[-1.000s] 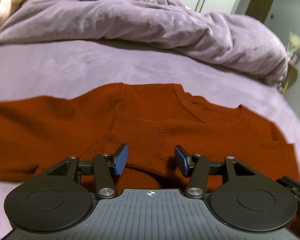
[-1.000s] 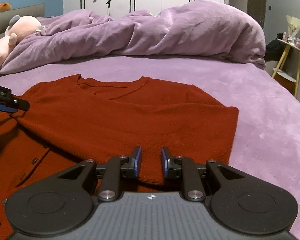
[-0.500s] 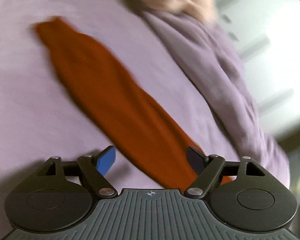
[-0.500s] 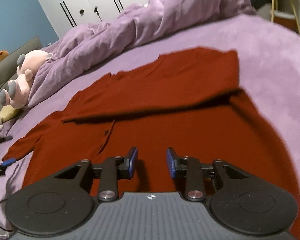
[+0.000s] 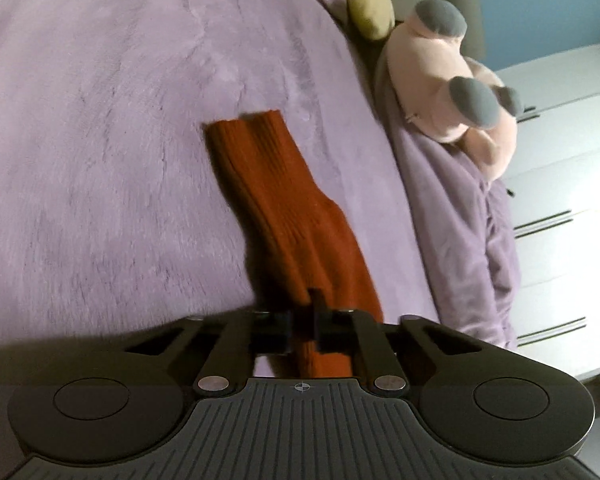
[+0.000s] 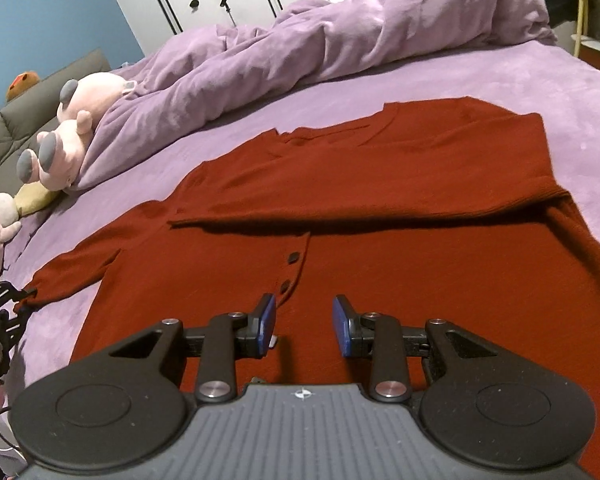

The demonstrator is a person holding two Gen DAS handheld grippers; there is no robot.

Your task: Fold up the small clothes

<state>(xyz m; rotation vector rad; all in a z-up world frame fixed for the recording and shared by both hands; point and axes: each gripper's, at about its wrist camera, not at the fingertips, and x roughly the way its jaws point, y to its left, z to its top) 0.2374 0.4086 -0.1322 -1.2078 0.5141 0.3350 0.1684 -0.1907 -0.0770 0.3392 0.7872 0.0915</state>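
Left gripper [image 5: 302, 326] is pinching the sleeve [image 5: 284, 216] of the red cardigan [image 6: 380, 216] lying on the purple bed [image 6: 520, 76], jaws having just closed; right gripper [image 6: 303, 326] is hovering part-open over it, gripping nothing.

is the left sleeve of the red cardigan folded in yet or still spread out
Still spread out: the left sleeve lies stretched across the purple bed, its cuff pinched in the left tongs.
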